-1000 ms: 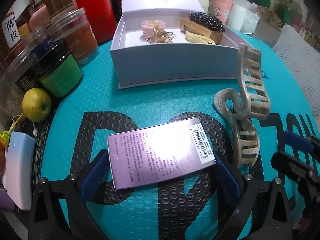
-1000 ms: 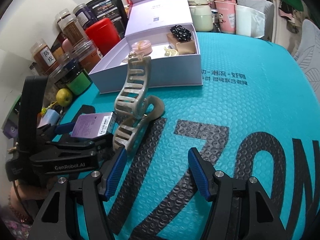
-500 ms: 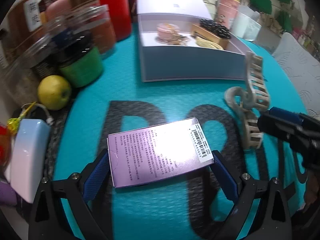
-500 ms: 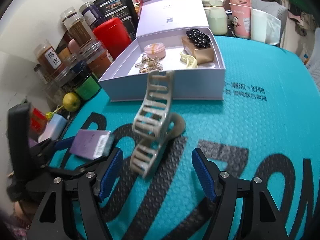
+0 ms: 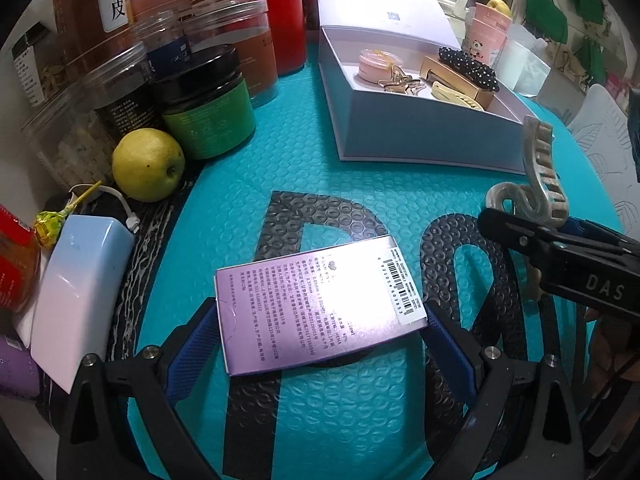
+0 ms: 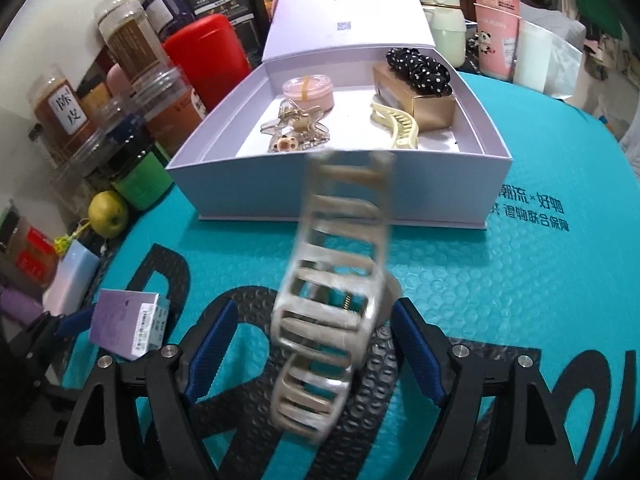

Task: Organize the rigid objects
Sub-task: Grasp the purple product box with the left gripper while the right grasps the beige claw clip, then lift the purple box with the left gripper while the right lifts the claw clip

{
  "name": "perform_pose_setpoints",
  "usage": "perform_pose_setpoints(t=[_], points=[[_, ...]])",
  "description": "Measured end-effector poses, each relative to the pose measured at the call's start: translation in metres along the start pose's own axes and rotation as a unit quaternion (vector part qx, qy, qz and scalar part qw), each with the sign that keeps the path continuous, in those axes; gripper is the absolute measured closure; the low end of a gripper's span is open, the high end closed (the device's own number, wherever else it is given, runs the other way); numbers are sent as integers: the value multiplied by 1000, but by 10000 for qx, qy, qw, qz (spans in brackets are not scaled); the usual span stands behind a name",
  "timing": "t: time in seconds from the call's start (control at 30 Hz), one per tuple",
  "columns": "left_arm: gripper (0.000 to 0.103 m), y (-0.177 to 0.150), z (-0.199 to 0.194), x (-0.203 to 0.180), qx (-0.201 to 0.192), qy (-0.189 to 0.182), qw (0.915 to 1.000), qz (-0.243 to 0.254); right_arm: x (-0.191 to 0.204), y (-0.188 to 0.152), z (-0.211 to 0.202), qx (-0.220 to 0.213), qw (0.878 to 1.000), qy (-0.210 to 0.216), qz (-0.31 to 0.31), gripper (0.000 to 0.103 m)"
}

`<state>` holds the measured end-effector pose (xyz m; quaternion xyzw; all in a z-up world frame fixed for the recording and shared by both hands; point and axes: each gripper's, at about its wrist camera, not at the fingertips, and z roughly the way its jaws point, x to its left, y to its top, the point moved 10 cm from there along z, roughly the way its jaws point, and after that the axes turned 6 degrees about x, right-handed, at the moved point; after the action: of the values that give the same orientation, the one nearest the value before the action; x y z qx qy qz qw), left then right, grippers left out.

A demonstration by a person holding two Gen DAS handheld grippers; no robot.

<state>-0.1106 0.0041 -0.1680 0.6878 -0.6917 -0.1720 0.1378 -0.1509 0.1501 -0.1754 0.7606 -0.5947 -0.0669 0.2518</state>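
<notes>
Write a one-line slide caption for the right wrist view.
Right gripper open around a beige hair claw on the teal mat, facing the open white box of hair accessories.

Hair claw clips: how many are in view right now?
3. A large beige claw clip between the right gripper's open fingers; a star-shaped clip and a cream clip inside the box. Others may be hidden.

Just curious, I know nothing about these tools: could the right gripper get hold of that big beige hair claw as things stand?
Probably yes. The right gripper is open, and the hair claw already sits between its blue pads with nothing between them. Whether the pads touch it yet, I cannot tell.
</notes>
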Motion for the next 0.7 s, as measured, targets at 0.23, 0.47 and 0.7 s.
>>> perform_pose_setpoints(t=[0.23,0.47,0.7], points=[[5,-1,0,0,4,1,10000,-7,-11,5,-2,-257,9992,-284,88,61],[5,-1,-1,-4,2,-40,10000,58,-13,-1,-8,-230,9995,36,213,69],[5,-2,-3,-23,0,-144,9996,260,-17,-27,-25,-134,9994,242,219,69]])
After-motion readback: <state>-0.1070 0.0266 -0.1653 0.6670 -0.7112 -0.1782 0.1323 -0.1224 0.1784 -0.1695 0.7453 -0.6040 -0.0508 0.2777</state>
